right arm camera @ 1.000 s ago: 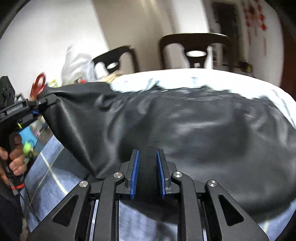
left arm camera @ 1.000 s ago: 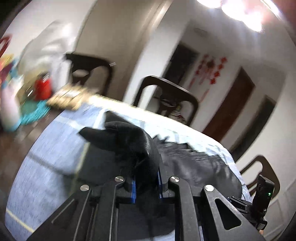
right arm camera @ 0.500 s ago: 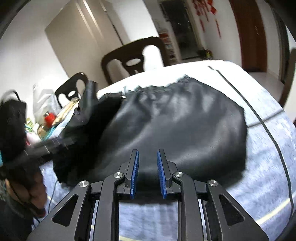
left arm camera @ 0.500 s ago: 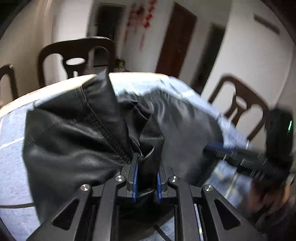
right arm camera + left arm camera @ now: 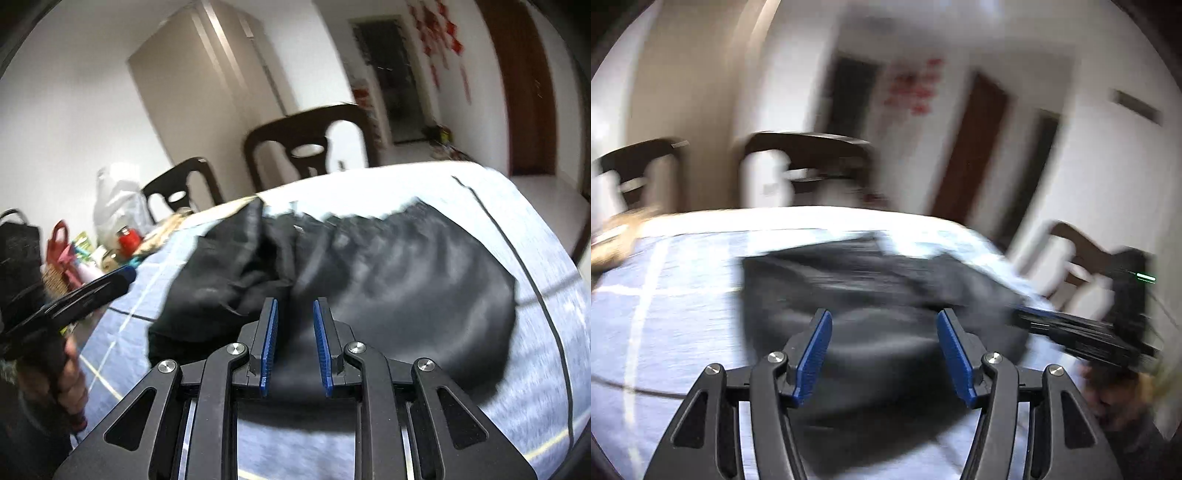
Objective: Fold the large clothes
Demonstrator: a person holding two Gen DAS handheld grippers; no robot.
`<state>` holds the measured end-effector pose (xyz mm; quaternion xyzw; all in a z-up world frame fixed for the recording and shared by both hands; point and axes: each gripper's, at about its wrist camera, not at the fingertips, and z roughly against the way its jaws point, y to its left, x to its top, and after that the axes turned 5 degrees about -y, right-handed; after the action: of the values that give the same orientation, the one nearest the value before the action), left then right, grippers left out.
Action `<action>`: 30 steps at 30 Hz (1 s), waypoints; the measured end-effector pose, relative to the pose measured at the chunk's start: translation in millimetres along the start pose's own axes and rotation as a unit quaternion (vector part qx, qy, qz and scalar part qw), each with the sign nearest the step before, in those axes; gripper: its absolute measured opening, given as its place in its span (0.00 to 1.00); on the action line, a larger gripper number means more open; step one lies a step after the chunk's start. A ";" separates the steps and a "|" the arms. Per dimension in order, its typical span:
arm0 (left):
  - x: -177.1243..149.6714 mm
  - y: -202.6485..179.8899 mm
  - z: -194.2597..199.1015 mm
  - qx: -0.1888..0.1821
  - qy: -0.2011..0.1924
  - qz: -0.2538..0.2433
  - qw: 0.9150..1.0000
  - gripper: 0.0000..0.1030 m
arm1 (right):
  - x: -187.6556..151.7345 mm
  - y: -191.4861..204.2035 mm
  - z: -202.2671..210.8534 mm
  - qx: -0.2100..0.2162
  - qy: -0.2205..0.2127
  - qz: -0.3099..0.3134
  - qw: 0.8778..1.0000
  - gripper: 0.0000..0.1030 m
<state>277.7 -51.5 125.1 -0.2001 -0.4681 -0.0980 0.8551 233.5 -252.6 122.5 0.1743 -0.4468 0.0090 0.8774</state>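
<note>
Lying on the pale blue tablecloth: black leather garment, bunched at its 9 o'clock end, flatter toward 3 o'clock

Left gripper: jaws opening, blue pads standing wide apart, gripping nothing; garment showing in the gap beyond them, pads not pressing on it. View blurring heavily

Same gripper appearing in the right wrist view at 9 o'clock, carried by a hand, reaching toward the bunched end but staying just short of the leather

Right gripper: pads sitting narrowly apart over the garment's near edge; dark leather filling the gap, but whether pinching it or merely hovering above it: cannot tell. In the left wrist view, appearing at 3 o'clock, meeting the garment's far corner

Standing beyond the table at 12 o'clock: dark chairs. Crowding the table end at 9 o'clock: bags and a red container
</note>
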 end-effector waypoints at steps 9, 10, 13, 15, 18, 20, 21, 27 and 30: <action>-1.4 46.6 -51.2 0.061 0.040 0.048 0.996 0.59 | 30.3 67.3 -94.2 0.010 0.043 0.108 0.993 0.21; -1.7 46.4 -56.7 0.065 0.044 0.049 0.996 0.59 | 28.2 62.6 -102.7 -0.006 0.051 0.102 0.993 0.21; -6.2 43.0 -67.5 0.056 0.055 0.046 0.996 0.59 | 6.6 18.3 -126.1 -0.016 0.091 0.001 0.996 0.20; -7.9 44.2 -74.0 0.060 0.062 0.037 0.996 0.59 | -19.1 0.5 -129.1 -0.019 0.099 -0.024 0.995 0.19; -7.0 45.1 -83.5 0.060 0.069 0.043 0.995 0.59 | -30.7 -13.2 -119.2 0.003 0.089 -0.063 0.994 0.17; -0.1 42.3 -84.8 0.058 0.063 0.043 0.995 0.59 | -24.9 -11.6 -118.5 -0.008 0.103 -0.059 0.993 0.17; 3.2 40.1 -83.4 0.056 0.056 0.041 0.996 0.59 | -18.5 -6.4 -114.5 -0.024 0.104 -0.041 0.993 0.18; 18.2 36.5 -94.3 0.059 0.051 0.026 0.997 0.59 | 39.6 32.9 -100.3 -0.015 0.037 0.027 0.999 0.19; 18.8 36.7 -105.3 0.063 0.061 0.022 0.996 0.59 | 55.3 35.3 -137.9 -0.025 0.067 0.039 0.997 0.19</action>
<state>381.1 -63.8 81.0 -0.1502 -0.4160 -0.0614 0.8948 368.3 -183.9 102.2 0.1335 -0.3936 0.0434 0.9085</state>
